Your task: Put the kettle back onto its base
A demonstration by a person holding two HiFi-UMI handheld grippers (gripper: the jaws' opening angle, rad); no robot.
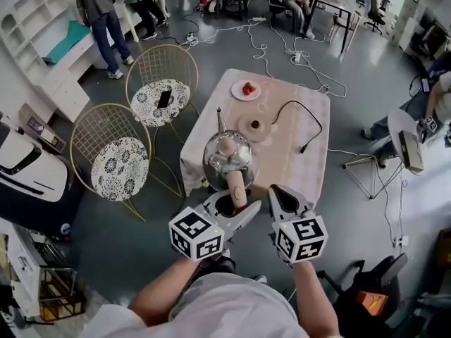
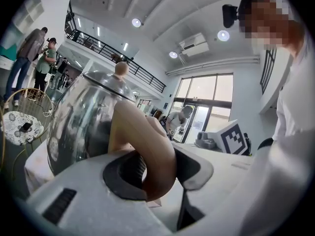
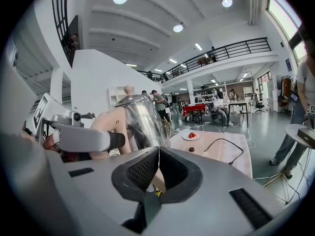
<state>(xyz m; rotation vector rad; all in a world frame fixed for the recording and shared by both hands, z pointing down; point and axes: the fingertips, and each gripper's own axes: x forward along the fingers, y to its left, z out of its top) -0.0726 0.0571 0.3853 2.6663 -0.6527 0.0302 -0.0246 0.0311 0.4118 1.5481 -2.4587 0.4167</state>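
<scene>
1. Shiny round steel kettle (image 1: 227,159): held over the near edge of the cloth-covered table (image 1: 299,157), apart from its round beige base (image 1: 255,127).
2. Left gripper (image 1: 236,203): jaws clamped on the kettle's tan handle (image 1: 237,185).
3. Right gripper (image 1: 277,191): jaws pressed together, empty.

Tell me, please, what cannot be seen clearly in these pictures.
- Underside of the shiny metal kettle: head view, hidden by its own body.
- The round beige base: left gripper view, out of sight; the kettle blocks the table.
- The red food on the small white plate: all views, too small to name.
</scene>
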